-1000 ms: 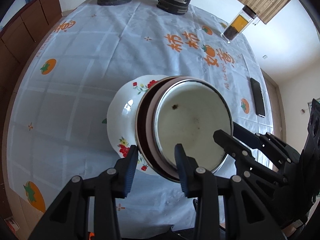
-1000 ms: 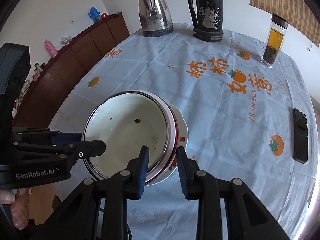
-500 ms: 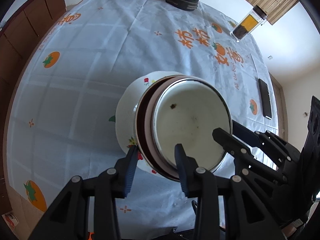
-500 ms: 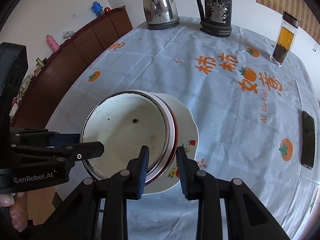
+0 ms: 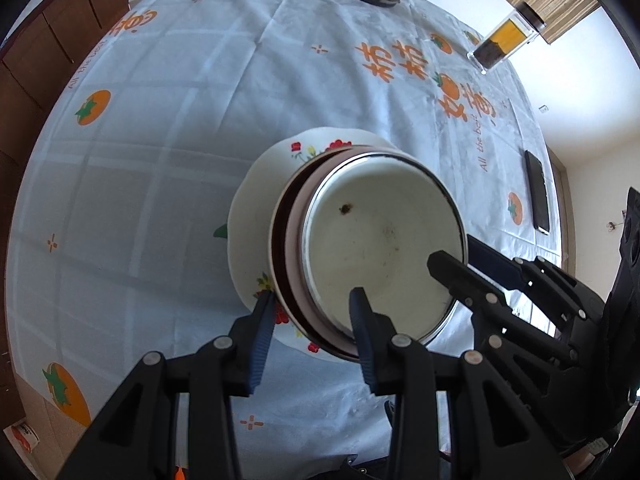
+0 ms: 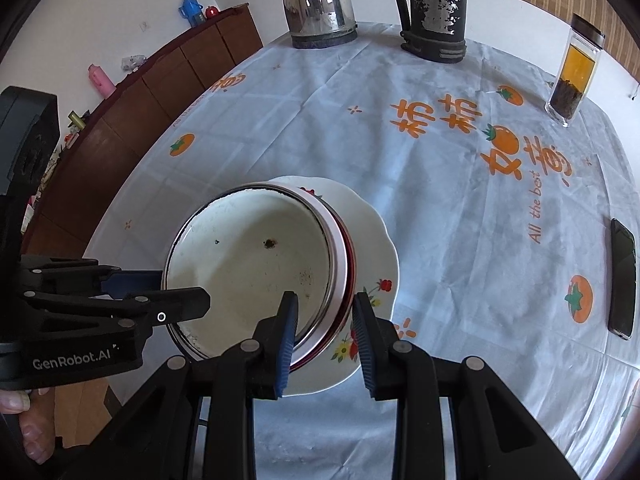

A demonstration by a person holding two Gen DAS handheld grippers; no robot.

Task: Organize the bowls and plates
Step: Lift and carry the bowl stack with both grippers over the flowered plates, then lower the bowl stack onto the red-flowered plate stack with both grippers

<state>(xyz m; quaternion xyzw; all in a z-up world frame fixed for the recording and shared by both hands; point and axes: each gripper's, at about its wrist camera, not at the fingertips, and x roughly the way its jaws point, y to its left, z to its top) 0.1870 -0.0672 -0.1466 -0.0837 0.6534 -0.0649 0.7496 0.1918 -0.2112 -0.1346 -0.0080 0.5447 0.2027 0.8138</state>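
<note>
A stack of nested bowls, a white enamel bowl point(image 5: 380, 240) inside a pink one point(image 5: 294, 248) and a dark red one, is held just over a white floral plate point(image 5: 256, 208) on the tablecloth. Whether the stack touches the plate cannot be told. My left gripper point(image 5: 312, 316) is shut on the stack's near rim, one finger inside the white bowl and one outside. My right gripper point(image 6: 325, 320) is shut on the opposite rim of the stack point(image 6: 248, 264) in the same way, over the plate point(image 6: 368, 240). Each gripper also shows in the other's view: the right point(image 5: 460, 256), the left point(image 6: 176, 288).
At the table's far edge stand a steel kettle point(image 6: 318, 4), a black thermos point(image 6: 434, 8) and a tea jar point(image 6: 574, 72). A phone point(image 6: 622, 280) lies near the right edge. A wooden sideboard point(image 6: 160, 88) runs along the left wall. A person's hand point(image 6: 16, 412) holds the left gripper.
Both grippers have sunk a little with the bowl stack, which now sits lower and more squarely over the floral plate. Neither grip has changed.
</note>
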